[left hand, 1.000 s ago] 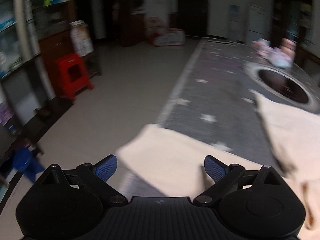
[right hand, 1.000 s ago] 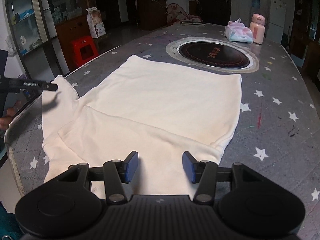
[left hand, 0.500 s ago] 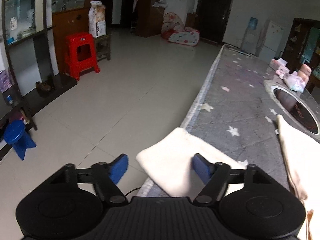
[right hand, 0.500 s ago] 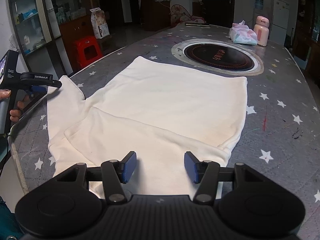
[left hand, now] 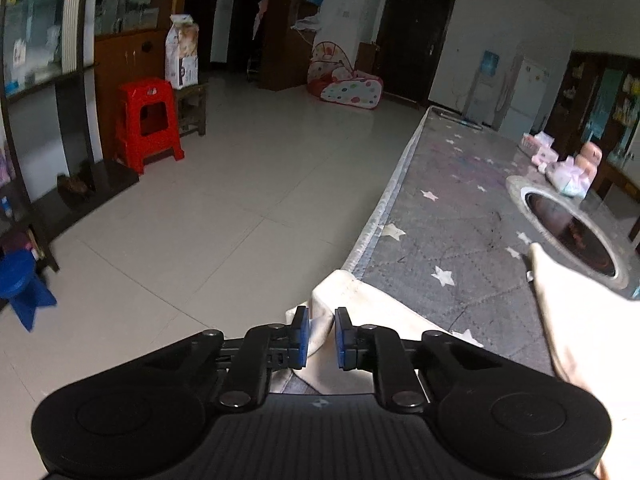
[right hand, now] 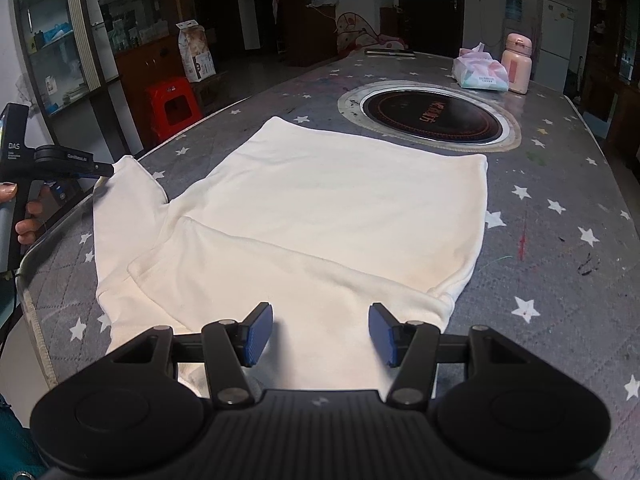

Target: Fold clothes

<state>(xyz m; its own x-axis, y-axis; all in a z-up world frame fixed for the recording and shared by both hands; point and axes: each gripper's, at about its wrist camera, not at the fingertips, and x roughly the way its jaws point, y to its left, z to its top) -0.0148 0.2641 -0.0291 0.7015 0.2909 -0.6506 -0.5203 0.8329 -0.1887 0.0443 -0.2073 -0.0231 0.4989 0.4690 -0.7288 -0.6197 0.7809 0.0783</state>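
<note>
My left gripper (left hand: 321,338) is clenched on the cream shirt's sleeve (left hand: 320,320) (at the table edge); my right gripper (right hand: 320,334) hangs released above the shirt (right hand: 320,208).

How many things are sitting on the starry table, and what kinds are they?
White garment: 1
Tissue pack: 1
Pink bottle: 1
Round black cooktop set into the table: 1
Flat dark thing at the far edge, too small to name: 1
Total: 5
</note>
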